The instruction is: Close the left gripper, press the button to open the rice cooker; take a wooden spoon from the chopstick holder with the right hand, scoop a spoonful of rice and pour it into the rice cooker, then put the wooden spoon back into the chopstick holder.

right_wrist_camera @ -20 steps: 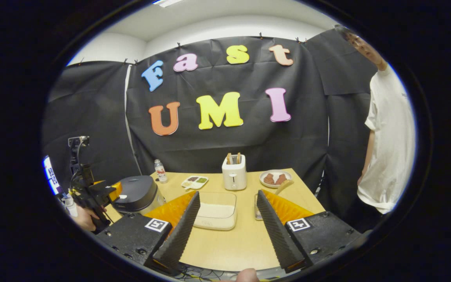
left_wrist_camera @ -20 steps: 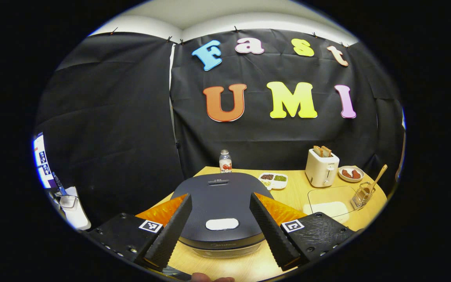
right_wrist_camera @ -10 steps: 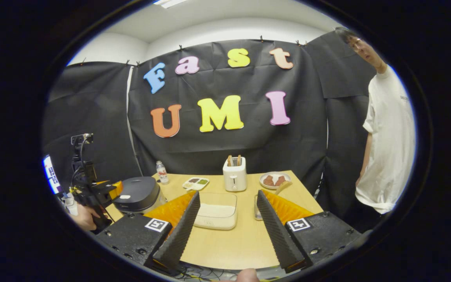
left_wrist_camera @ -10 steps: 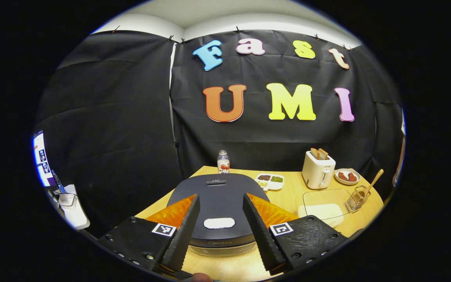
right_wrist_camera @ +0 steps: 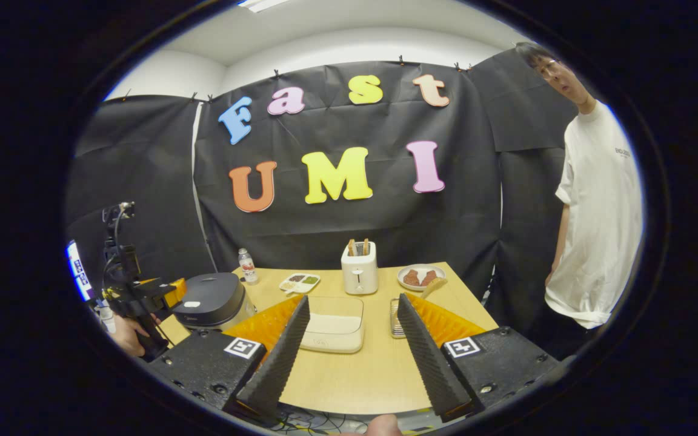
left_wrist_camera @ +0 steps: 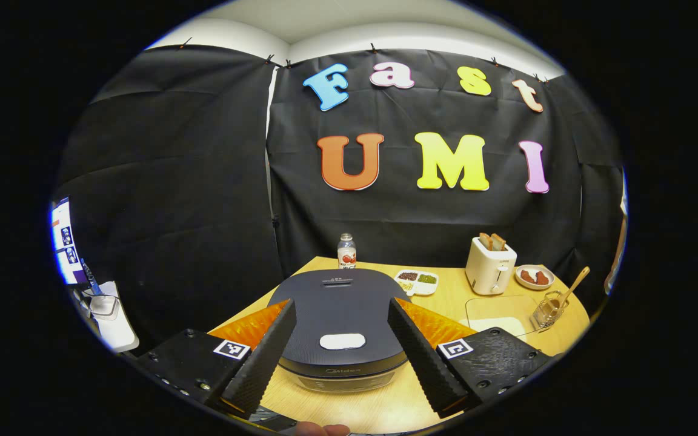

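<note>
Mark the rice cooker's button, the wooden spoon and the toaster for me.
button (left_wrist_camera: 342, 341), left gripper view, centre of the white oval on the lid.
wooden spoon (left_wrist_camera: 578, 283), left gripper view, mid-handle above the holder.
toaster (right_wrist_camera: 359, 274), right gripper view, front face.

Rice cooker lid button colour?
White, on the dark rice cooker lid; button clearest in left gripper view.

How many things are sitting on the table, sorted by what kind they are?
Cooking machines: 2, the rice cooker and the toaster
Food dishes: 3, the rice container, the divided tray, the plate
Bottles: 1, the bottle
Utensil sets: 1, the chopstick holder with its wooden spoon
Total: 7
</note>
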